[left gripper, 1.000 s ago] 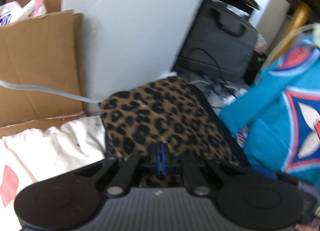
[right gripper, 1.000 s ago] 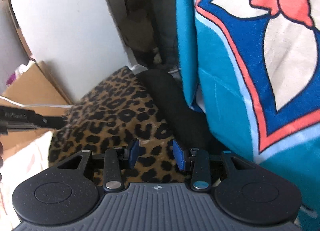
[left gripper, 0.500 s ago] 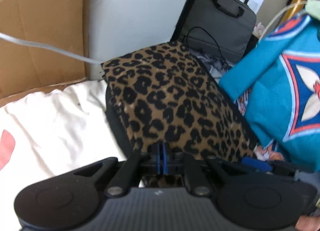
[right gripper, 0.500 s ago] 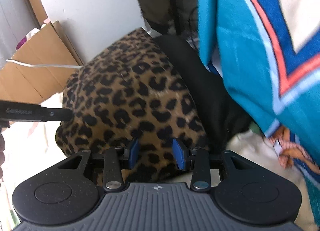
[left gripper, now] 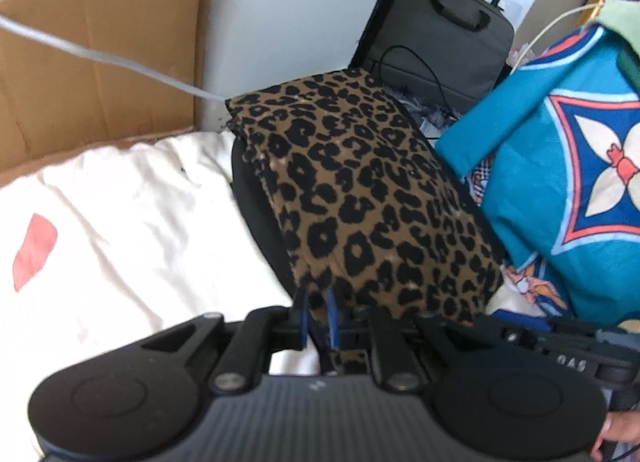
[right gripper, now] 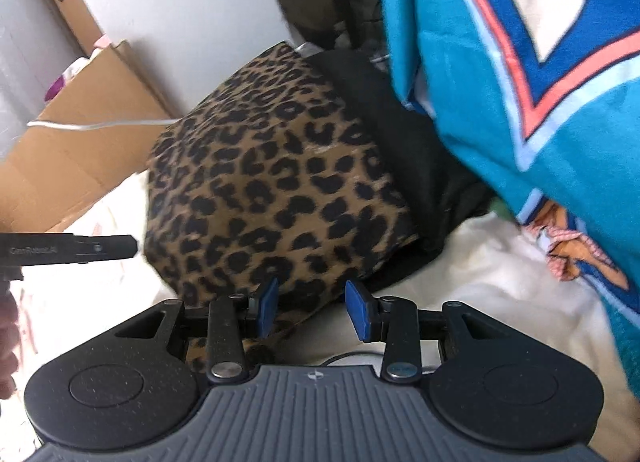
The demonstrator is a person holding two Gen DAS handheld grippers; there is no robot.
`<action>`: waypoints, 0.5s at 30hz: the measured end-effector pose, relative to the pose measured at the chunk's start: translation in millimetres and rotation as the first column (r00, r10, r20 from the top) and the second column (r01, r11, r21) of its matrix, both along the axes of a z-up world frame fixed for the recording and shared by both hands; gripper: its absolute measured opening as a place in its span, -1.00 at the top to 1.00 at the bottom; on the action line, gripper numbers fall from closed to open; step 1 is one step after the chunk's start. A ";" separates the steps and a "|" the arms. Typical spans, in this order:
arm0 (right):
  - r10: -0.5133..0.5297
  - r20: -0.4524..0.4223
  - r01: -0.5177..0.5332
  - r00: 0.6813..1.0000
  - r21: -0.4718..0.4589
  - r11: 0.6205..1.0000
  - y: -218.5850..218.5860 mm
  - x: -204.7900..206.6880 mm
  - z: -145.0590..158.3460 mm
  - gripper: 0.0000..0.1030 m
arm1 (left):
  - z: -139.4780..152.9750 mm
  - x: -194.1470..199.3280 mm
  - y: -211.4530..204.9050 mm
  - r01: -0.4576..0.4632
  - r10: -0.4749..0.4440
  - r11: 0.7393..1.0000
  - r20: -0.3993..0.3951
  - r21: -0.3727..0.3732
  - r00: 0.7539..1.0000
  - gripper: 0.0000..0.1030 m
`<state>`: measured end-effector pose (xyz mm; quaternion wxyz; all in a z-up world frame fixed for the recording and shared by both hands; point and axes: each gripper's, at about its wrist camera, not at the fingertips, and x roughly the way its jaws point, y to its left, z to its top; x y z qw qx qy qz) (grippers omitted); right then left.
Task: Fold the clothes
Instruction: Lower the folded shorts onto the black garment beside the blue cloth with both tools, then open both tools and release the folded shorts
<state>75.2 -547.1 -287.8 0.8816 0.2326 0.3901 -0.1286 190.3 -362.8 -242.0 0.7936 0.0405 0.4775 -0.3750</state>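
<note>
A folded leopard-print garment (left gripper: 360, 198) lies on top of a black garment (left gripper: 260, 218) on white bedding (left gripper: 120, 222). My left gripper (left gripper: 317, 318) sits at the garment's near edge. Its blue pads are slightly apart, and the leopard hem hangs loosely between them. In the right wrist view the same leopard garment (right gripper: 272, 182) fills the middle, with the black garment (right gripper: 404, 142) showing at its right side. My right gripper (right gripper: 312, 308) is open at the near hem, with nothing clamped. The left gripper's finger (right gripper: 80, 248) reaches in from the left.
A teal patterned blanket (left gripper: 560, 182) is heaped at the right, close to the stack, and it also hangs over the right wrist view as the blanket (right gripper: 520, 62). Behind stand a cardboard box (left gripper: 100, 62), a white wall, a grey bag (left gripper: 440, 34) and a white cable (left gripper: 100, 56).
The leopard garment has come down flat onto the black one. My left pads, pressed together on the hem before, have parted a little. The right gripper stays open.
</note>
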 end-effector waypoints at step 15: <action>0.039 0.022 -0.039 0.999 -0.026 0.999 17.1 2.8 10.6 0.14 | -54.5 -58.6 5.0 -0.067 0.072 0.997 -0.198 0.031 0.978 0.68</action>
